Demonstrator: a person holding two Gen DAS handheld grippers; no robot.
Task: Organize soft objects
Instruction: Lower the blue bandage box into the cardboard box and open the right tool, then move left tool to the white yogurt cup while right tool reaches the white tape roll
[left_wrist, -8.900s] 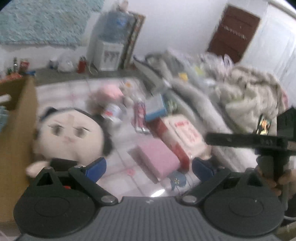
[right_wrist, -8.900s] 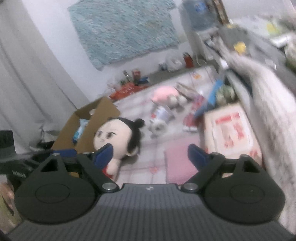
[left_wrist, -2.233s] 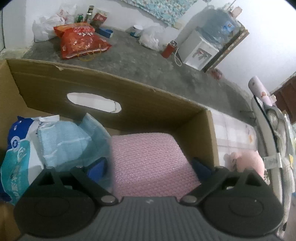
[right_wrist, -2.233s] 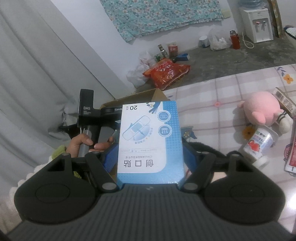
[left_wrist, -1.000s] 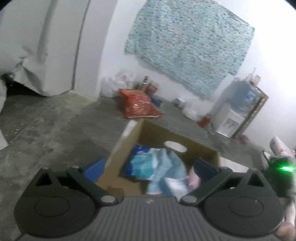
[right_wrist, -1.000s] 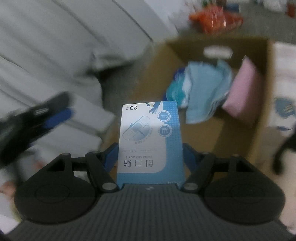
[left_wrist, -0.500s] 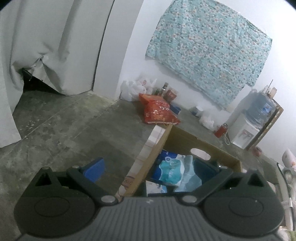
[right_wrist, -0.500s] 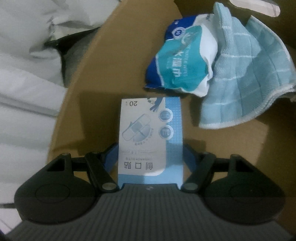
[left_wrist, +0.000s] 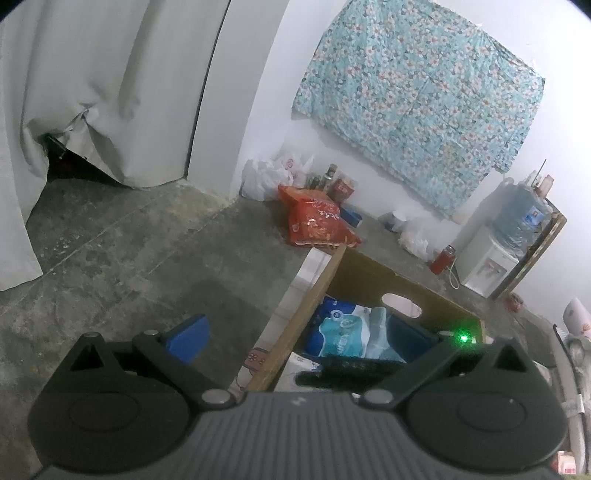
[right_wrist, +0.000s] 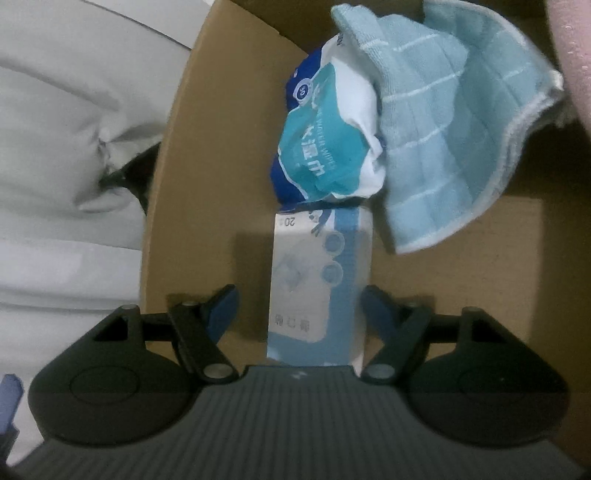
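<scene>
My right gripper (right_wrist: 299, 302) is open inside the cardboard box (right_wrist: 207, 155). The blue and white bandage box (right_wrist: 317, 288) lies free between its spread fingers on the box floor. Beyond it lie a wet-wipes pack (right_wrist: 328, 147) and a light blue towel (right_wrist: 450, 125); a pink pad (right_wrist: 576, 48) shows at the top right edge. My left gripper (left_wrist: 295, 336) is open and empty, held above the floor beside the cardboard box (left_wrist: 314, 306), where the wet-wipes pack (left_wrist: 343, 336) and part of the right gripper show.
A grey curtain (left_wrist: 92, 92) hangs at the left over the concrete floor (left_wrist: 129, 251). A red bag (left_wrist: 317, 221), plastic bags and bottles line the far wall. A water dispenser (left_wrist: 495, 258) stands at the right under a floral cloth (left_wrist: 417, 99).
My right gripper has opened and let go of the bandage box, which now rests on the box floor. The left gripper has barely moved.
</scene>
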